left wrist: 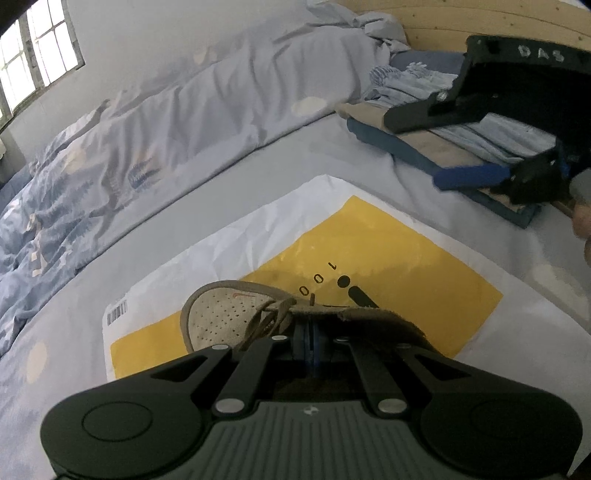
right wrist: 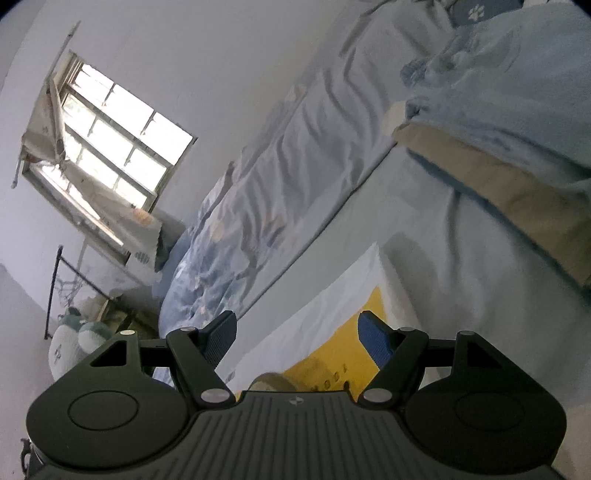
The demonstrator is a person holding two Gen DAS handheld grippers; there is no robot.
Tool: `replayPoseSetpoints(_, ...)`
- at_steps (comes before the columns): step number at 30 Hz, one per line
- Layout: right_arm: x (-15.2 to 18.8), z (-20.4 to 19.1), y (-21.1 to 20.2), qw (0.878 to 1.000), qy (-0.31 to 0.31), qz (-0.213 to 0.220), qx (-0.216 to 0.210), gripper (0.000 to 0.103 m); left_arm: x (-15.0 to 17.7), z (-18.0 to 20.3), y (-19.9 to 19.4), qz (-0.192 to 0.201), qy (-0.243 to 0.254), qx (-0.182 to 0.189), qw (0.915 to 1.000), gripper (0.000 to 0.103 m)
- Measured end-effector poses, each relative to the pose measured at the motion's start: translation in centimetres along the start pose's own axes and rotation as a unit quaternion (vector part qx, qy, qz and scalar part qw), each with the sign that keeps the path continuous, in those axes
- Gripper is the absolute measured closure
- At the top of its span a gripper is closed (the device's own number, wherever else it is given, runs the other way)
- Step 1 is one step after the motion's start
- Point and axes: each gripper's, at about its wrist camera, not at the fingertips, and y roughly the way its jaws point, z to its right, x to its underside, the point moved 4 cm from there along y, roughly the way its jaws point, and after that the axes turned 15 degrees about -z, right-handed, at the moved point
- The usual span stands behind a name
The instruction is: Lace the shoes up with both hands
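Window (left wrist: 37, 55), far left in your left view: barred panes, bright; the right view shows it too, with a cloth hanging at its frame.
Duvet (left wrist: 110, 155): blue and grey print, rumpled, lying along the wall side of the bed.
Sheet (left wrist: 55, 325): pale blue, under everything else.
Bag (left wrist: 369, 251): white plastic with a yellow panel and black print, flat on the sheet; a barcode label sits at its left corner.
Shoe (left wrist: 221, 317): tan, perforated insole showing, resting on the bag, right in front of your left gripper (left wrist: 310, 339).
Lace (left wrist: 269, 314): brown, loose strands crossing over the shoe's opening.
Your left gripper: jaws pressed close together on the shoe's tan upper, at the edge by the lacing; which part exactly, flap or tongue, you cannot tell from this angle.
Clothes (left wrist: 443, 122): folded stack, light blue over tan over dark blue, on the bed to the right, near the wooden headboard (left wrist: 480, 22).
Your right gripper (left wrist: 436, 147), at the far right of the left view: held up over the clothes, well apart from the shoe; in its own view its blue pads (right wrist: 375, 339) stand spread wide with nothing between them; the shoe shows only as a small tan curve at its lower edge.
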Motion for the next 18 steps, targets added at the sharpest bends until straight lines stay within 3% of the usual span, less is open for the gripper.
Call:
replayPoseSetpoints(4,0.6,0.0,2.2,0.999,0.008,-0.041,-0.025,0.028,0.0,0.0,0.0,0.001,-0.001,0.001,1.0000,0.103)
replayPoseSetpoints(6,1.1,-0.2,3.4,0.998,0.005,-0.061,-0.034,0.038,0.0,-0.1,0.0,0.001,-0.002,0.003,1.0000,0.103)
replayPoseSetpoints(10,2.2,-0.9,5.2,0.995,-0.023,-0.092,-0.030,0.048,0.0,-0.1,0.0,0.001,-0.004,0.005,1.0000,0.103)
replayPoseSetpoints(14,3.4,-1.5,7.0,0.991,-0.050,-0.123,-0.027,0.074,-0.1,-0.1,0.0,0.001,-0.006,0.007,1.0000,0.103)
replayPoseSetpoints(18,3.8,-1.4,7.6,0.990,-0.048,-0.131,-0.030,0.076,-0.1,-0.2,0.0,0.002,-0.007,0.009,0.9999,0.103)
